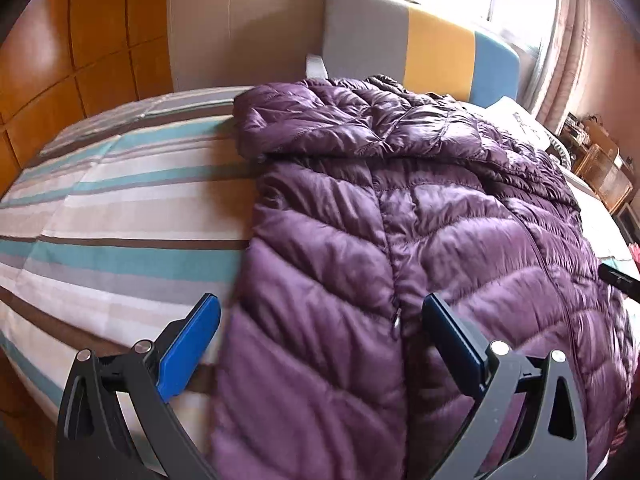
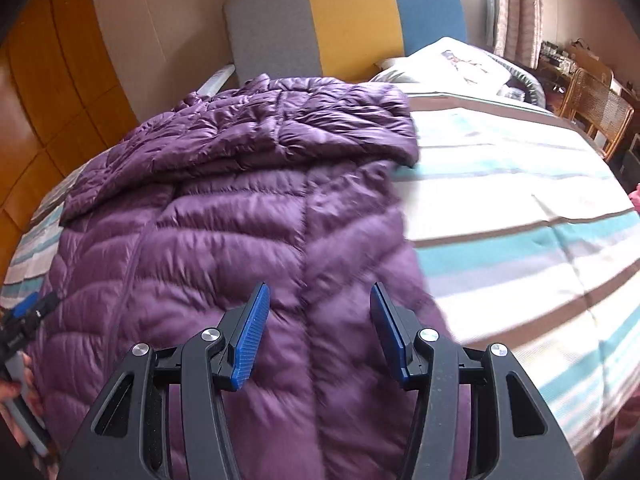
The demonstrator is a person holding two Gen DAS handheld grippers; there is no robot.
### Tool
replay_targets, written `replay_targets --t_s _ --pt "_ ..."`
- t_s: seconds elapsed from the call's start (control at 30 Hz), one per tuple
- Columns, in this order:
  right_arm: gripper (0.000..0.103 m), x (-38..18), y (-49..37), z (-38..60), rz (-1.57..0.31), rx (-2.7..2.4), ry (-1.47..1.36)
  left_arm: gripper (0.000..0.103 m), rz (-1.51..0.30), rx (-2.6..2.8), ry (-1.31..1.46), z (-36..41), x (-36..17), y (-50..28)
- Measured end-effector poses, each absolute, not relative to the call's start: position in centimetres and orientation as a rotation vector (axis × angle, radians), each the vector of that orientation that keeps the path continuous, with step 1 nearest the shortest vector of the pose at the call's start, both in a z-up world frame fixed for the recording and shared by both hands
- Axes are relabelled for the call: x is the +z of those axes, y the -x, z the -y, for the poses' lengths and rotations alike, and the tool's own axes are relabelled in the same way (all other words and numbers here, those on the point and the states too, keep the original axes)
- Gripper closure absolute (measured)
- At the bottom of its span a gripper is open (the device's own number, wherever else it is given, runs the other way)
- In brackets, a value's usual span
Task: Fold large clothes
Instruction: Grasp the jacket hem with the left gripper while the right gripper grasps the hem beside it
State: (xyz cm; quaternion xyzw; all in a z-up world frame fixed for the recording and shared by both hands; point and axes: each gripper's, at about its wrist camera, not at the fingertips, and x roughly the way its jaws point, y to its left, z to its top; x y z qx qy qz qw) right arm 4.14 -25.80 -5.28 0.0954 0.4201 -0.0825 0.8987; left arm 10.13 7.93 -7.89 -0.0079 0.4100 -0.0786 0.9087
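Although the purple quilted down jacket (image 1: 420,240) already lies narrowed into a long strip, with its side panels and sleeves apparently turned in over the body and the hood (image 1: 360,120) flattened at the far end, the folding looks only partly done. Judging by how it lies, the lengthwise folds are in place, while the crosswise folds that would bring the near hem up toward the hood remain to be made.

The jacket rests on the striped bedspread (image 1: 120,208), running from the near edge of the bed toward the grey, yellow and blue headboard (image 1: 420,52). Its shell is shiny and puffy, stitched in slanting chevron channels, with a seam running down the middle and a small zipper pull visible near the left gripper. The hood is creased and rumpled, so the bundle is not yet tidy.

Neither of the 2 tools holds anything. The left gripper (image 1: 320,344) hangs over the jacket's near left edge, its blue pads spread wide apart with fabric below them, not pinched. The right gripper (image 2: 318,336) hovers above the near right part, jaws parted and clear of the cloth.
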Motion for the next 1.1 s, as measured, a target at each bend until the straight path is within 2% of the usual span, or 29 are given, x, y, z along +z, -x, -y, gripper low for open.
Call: replay_targets --t_s 0.2,0.37,0.87,0.97,1.1 --pt "0.051 -4.6 -0.2 28.6 -0.859 -0.203 -0.212 0.003 -0.838 -0.169 0.002 -10.5 -6.9 -9.0" --pt "0.051 -4.9 2.9 30.7 -0.875 -0.203 -0.241 0.018 -0.88 -0.243 0.048 -11.9 -7.6 -7.8" --pt "0.051 -7.2 7.5 30.8 -0.955 -0.077 -0.318 0.028 -0.92 -0.367 -0.029 -11.8 -8.2 -3.2" --pt "0.051 -7.4 8.0 30.4 -0.964 -0.051 -0.313 0.036 -0.928 -0.383 -0.052 -11.9 -8.2 -2.3" --pt "0.051 -7.7 8.9 29.7 -0.949 -0.03 -0.272 0.04 -0.943 -0.391 -0.061 -12.4 -8.5 -1.3"
